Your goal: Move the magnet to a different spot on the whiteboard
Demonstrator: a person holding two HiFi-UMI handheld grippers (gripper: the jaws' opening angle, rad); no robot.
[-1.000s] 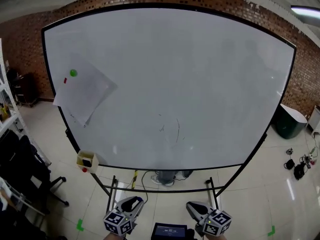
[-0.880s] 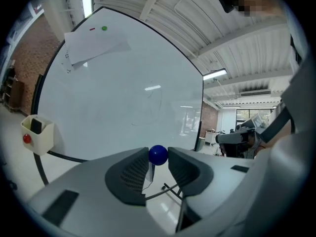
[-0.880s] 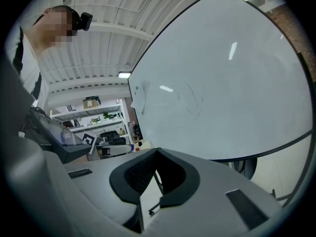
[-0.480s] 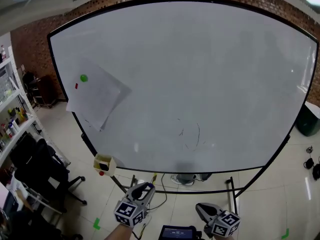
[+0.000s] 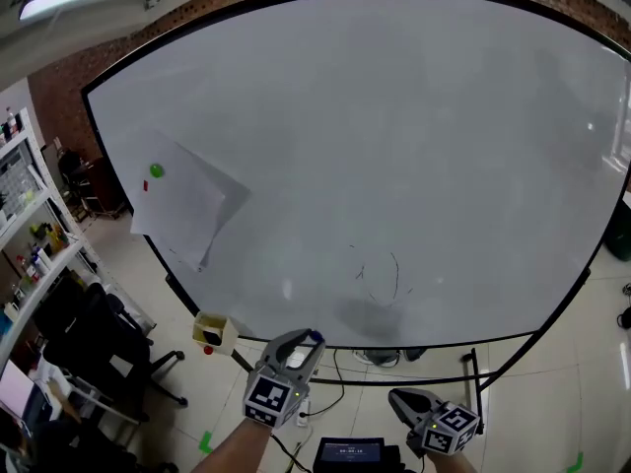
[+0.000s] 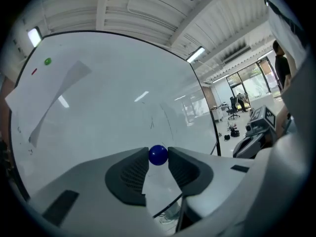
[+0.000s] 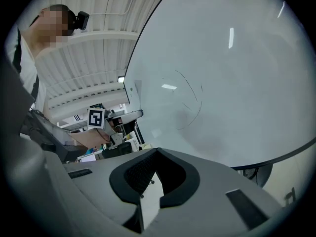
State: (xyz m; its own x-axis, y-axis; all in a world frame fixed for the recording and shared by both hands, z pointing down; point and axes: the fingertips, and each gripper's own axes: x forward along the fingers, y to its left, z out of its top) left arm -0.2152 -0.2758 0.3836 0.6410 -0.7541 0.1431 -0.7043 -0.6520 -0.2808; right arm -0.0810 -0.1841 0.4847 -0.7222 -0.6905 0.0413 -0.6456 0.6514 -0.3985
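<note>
Ideally, the left gripper [image 5: 299, 345], pinching the blue ball magnet [image 6: 158, 154], should press it squarely onto bare whiteboard [image 5: 414, 116]; the right gripper [image 7: 155, 154] is closed, empty.

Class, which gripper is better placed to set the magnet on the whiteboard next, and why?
Left. The left gripper grips the small blue ball magnet between its jaws and points at the large white whiteboard. The right gripper sits lower, shut and empty.
</note>
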